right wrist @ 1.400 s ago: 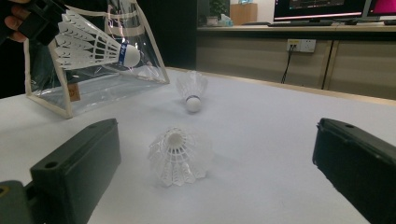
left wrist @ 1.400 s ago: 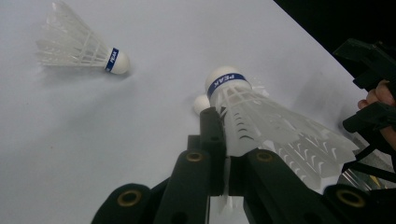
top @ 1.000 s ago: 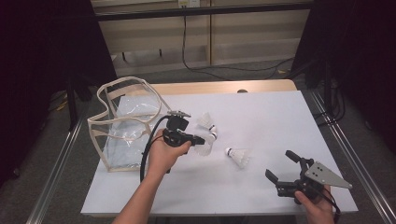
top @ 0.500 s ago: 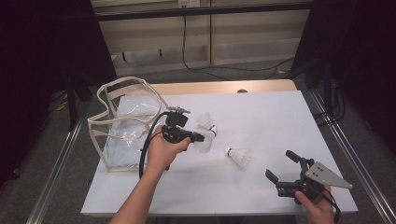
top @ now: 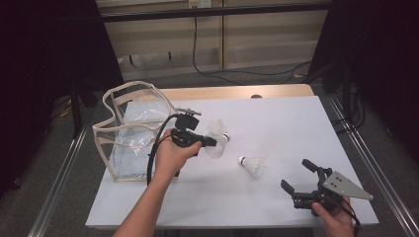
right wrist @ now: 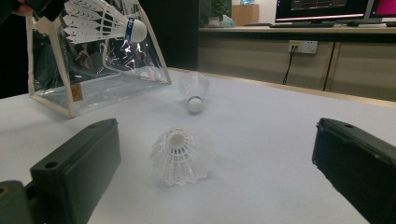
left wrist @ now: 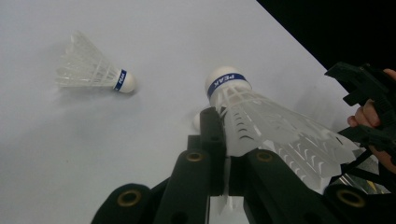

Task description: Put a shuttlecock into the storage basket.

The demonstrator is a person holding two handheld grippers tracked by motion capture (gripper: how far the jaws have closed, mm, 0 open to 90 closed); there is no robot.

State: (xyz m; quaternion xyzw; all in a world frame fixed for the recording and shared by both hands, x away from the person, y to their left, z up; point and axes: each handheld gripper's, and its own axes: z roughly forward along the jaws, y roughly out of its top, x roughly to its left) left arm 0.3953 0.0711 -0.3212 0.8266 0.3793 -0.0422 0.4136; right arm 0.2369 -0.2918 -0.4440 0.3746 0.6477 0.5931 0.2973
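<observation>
Shuttlecock (left wrist: 261,126) now pinched by its skirt between left gripper (top: 205,141) jaws and lifting off table (top: 296,123) versus a second ago, likely bag-bound (top: 133,133); right gripper (top: 302,181) idling spread, second shuttlecock (right wrist: 182,156) lying between and ahead of its jaws.

You have three white shuttlecocks: one held (top: 215,148), one lying near it (top: 220,130), one farther out (top: 252,166). You have one clear bag (top: 129,133), one white table (top: 276,118) and two grippers, left (top: 210,141) and right (top: 297,179).
</observation>
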